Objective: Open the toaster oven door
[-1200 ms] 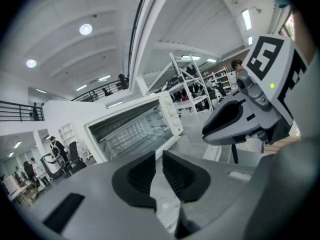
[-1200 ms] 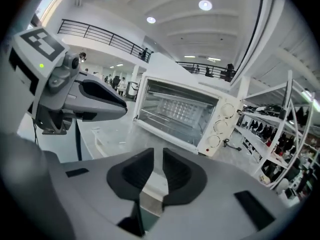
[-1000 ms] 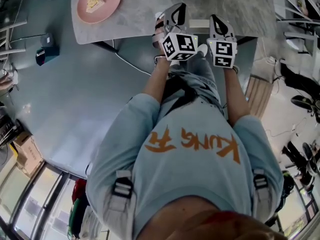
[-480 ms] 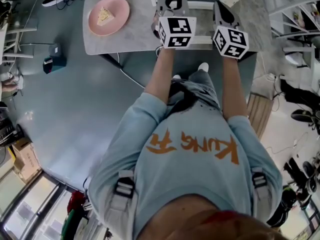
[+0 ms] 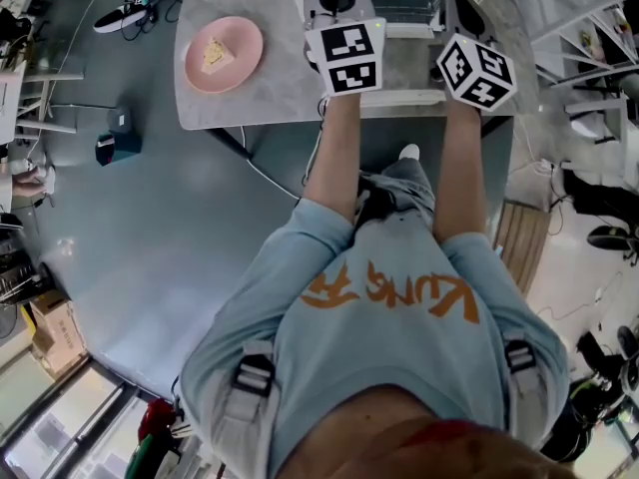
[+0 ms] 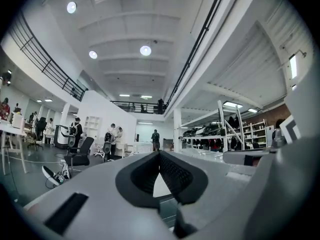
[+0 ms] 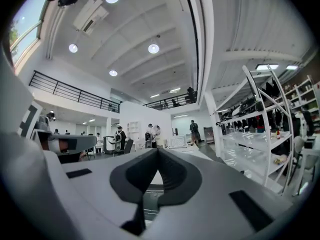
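The person wears a light-blue T-shirt [image 5: 384, 377] with orange lettering [image 5: 389, 295] and grey buckled straps [image 5: 250, 375].

The table [image 5: 280, 88] top looks like smooth grey stone, the plate [image 5: 245, 63] glossy, the shirt [image 5: 389, 347] cloth; the left gripper [image 6: 159, 156] is matt grey plastic.

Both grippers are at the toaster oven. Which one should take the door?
Right, narrowly. The right gripper and left gripper are both shut and empty, flanking the toaster oven door. In the head view the right one looks slightly nearer it.
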Demonstrator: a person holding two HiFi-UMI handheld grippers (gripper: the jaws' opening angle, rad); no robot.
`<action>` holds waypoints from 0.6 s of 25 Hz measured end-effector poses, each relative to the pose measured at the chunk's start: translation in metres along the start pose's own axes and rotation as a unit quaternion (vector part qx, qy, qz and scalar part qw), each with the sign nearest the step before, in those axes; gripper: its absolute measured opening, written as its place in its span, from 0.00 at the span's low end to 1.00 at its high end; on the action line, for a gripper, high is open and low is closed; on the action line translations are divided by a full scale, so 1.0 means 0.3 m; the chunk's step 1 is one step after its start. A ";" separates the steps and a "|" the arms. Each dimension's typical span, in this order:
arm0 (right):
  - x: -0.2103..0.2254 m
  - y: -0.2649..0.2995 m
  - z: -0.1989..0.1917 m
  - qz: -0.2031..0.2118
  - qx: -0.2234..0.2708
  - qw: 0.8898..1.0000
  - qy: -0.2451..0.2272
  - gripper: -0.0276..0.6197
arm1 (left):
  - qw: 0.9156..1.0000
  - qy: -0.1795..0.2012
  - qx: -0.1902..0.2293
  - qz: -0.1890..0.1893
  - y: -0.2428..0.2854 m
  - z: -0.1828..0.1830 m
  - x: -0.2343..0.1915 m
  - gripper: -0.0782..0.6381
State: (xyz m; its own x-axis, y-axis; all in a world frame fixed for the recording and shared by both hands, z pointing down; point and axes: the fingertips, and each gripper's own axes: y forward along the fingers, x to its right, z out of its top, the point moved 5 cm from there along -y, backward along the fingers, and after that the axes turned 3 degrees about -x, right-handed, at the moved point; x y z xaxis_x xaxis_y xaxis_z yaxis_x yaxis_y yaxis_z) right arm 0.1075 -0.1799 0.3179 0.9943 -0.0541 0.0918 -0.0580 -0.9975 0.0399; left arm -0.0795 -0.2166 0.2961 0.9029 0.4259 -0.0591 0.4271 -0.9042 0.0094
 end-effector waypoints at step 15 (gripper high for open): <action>0.007 -0.021 0.046 0.027 0.005 0.999 -0.045 0.04 | 0.999 0.014 0.015 -0.028 0.001 0.010 0.017 0.11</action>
State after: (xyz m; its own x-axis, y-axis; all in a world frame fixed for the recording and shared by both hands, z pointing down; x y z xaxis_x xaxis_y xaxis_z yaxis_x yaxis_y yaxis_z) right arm 0.1112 -0.1743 0.3041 0.9937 -0.1117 0.0030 -0.1117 -0.9933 0.0279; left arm -0.0750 -0.2147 0.2927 0.8785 0.4769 -0.0303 0.4763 -0.8790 -0.0236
